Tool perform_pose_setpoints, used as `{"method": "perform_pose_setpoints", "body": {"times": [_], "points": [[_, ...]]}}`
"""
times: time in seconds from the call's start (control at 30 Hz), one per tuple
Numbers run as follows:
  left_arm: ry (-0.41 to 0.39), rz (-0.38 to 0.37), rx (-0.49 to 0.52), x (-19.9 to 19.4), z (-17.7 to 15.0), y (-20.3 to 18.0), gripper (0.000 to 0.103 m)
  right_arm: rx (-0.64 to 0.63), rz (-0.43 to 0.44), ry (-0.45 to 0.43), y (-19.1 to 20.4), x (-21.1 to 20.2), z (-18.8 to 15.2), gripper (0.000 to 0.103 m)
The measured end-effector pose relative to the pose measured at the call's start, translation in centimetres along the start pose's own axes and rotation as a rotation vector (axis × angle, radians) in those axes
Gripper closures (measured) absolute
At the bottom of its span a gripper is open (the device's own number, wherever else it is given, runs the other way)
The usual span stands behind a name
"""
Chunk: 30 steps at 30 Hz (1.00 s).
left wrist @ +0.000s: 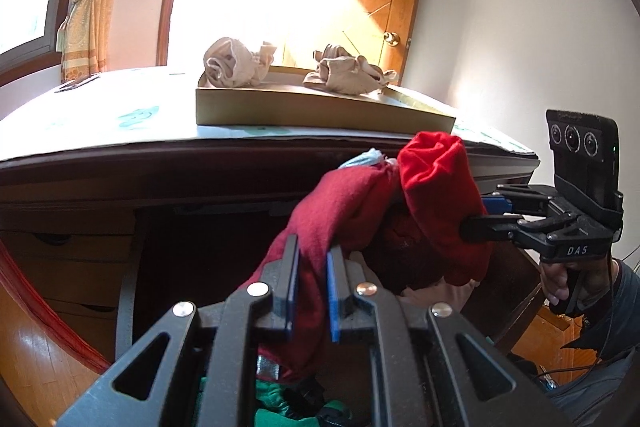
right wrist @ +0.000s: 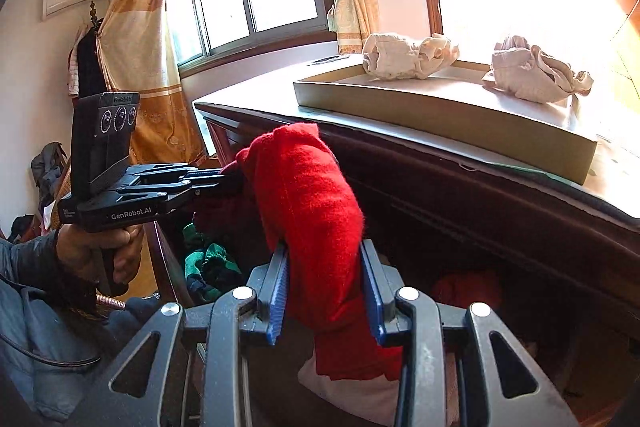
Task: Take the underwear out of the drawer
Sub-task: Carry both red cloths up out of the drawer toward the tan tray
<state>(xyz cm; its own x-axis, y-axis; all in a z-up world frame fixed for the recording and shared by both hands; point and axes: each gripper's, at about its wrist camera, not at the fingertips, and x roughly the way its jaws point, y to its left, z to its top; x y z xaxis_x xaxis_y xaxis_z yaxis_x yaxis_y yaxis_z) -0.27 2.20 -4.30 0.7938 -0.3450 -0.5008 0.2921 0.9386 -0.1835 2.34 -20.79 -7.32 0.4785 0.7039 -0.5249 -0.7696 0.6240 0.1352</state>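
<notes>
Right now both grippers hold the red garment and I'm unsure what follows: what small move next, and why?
Probably lift it toward the tray. Both the left gripper and right gripper are shut on the red garment, already above the drawer; two beige pieces lie there.

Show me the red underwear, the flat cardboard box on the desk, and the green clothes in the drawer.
red underwear [right wrist: 316,203]: right wrist view, middle of the bunched cloth.
flat cardboard box [left wrist: 320,109]: left wrist view, its front wall.
green clothes [right wrist: 210,261]: right wrist view, top of the pile.
</notes>
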Motion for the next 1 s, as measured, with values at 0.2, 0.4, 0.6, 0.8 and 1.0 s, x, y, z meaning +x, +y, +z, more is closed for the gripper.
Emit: {"method": "perform_pose_setpoints", "body": {"times": [0.2, 0.4, 0.6, 0.8, 1.0], "points": [[-0.024, -0.006, 0.011, -0.3, 0.0, -0.6, 0.095, -0.019, 0.0, -0.048, 0.4, -0.8, -0.2, 0.067], [0.036, -0.005, 0.021, 0.5, -0.3, -0.9, 0.095, -0.008, -0.006, -0.06, 0.2, -0.9, -0.1, 0.067], [0.108, 0.006, -0.01, 1.8, -1.0, -0.3, 0.095, -0.004, -0.006, -0.061, 0.2, -0.8, -0.1, 0.067], [0.027, -0.001, -0.003, 0.3, -0.3, -0.7, 0.096, -0.011, -0.011, -0.091, 0.3, -1.3, -0.3, 0.067], [-0.036, 0.004, 0.007, -1.0, 0.5, -1.1, 0.096, 0.004, -0.006, -0.152, -0.1, -2.3, -0.3, 0.067]]}}
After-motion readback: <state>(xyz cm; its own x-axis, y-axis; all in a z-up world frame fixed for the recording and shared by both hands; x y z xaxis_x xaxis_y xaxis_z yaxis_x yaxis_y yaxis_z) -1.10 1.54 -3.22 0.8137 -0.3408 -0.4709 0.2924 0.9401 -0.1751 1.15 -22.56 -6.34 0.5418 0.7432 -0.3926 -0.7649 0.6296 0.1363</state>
